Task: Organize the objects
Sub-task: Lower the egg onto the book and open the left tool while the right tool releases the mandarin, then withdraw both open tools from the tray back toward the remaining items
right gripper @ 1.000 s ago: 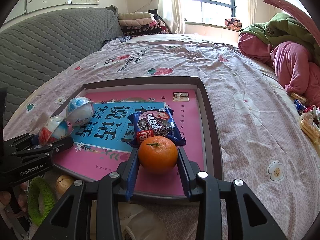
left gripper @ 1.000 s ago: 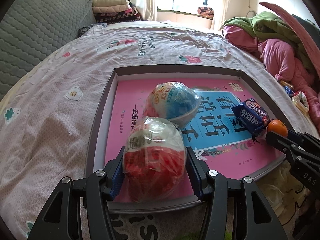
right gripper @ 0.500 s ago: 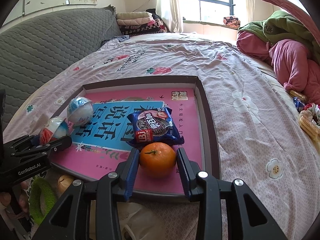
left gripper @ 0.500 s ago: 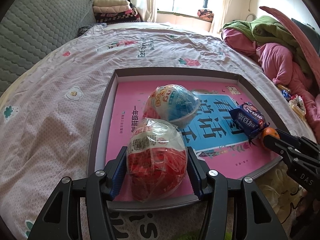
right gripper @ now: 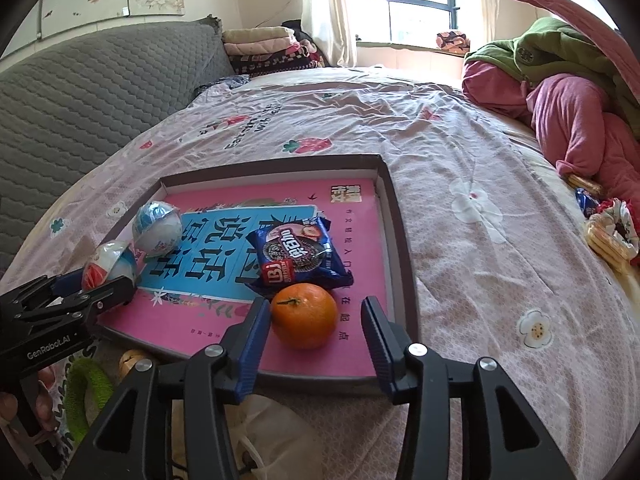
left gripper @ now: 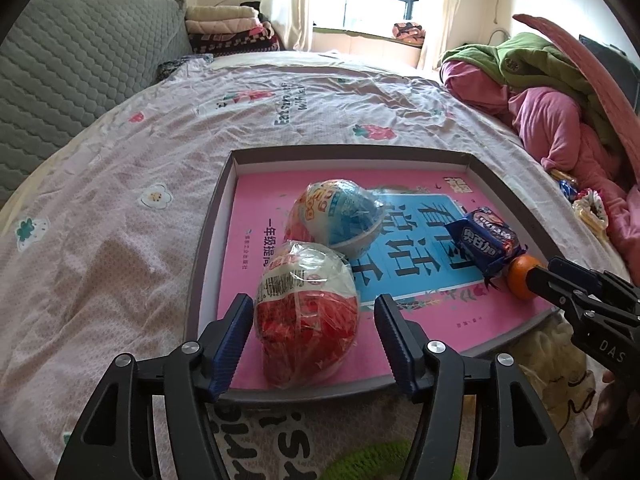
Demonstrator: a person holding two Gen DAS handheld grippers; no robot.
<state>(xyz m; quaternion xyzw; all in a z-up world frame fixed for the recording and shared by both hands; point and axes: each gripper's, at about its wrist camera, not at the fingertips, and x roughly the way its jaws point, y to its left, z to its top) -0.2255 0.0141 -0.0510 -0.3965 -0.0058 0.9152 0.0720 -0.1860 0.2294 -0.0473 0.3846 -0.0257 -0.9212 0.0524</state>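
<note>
Both grippers are letting go, so this looks like the put-down step.

The left gripper (left gripper: 314, 330) has its fingers (left gripper: 234, 338) opening. The red toy egg (left gripper: 306, 314) sits between them on the pink book (left gripper: 256, 208), with a small gap on each side, so it is no longer squeezed. The right gripper (right gripper: 314, 340) is opening too. The orange (right gripper: 304, 316) lies between its fingers (right gripper: 252, 344). The left finger is very close to it, maybe just touching, and the right finger is clear.

Next, I think each gripper should pull straight back toward the person, without bumping the egg or the orange. Both are round and could roll.

Just past the red egg, touching it, is the blue toy egg (left gripper: 340, 216). Just past the orange, touching it, is the blue cookie packet (right gripper: 298, 252). All of them lie on the book inside the gray tray (right gripper: 400, 240), which sits on the bed (right gripper: 480, 160).

Count in the tray: two toy eggs, one orange, one cookie packet, one book.

Near the person, in front of the tray, are a green ring (right gripper: 82, 392) and a white plastic bag (right gripper: 276, 436). Far off to the right of the fingers lie more snacks (right gripper: 604, 232) beside a heap of pink and green clothes (right gripper: 568, 92).
</note>
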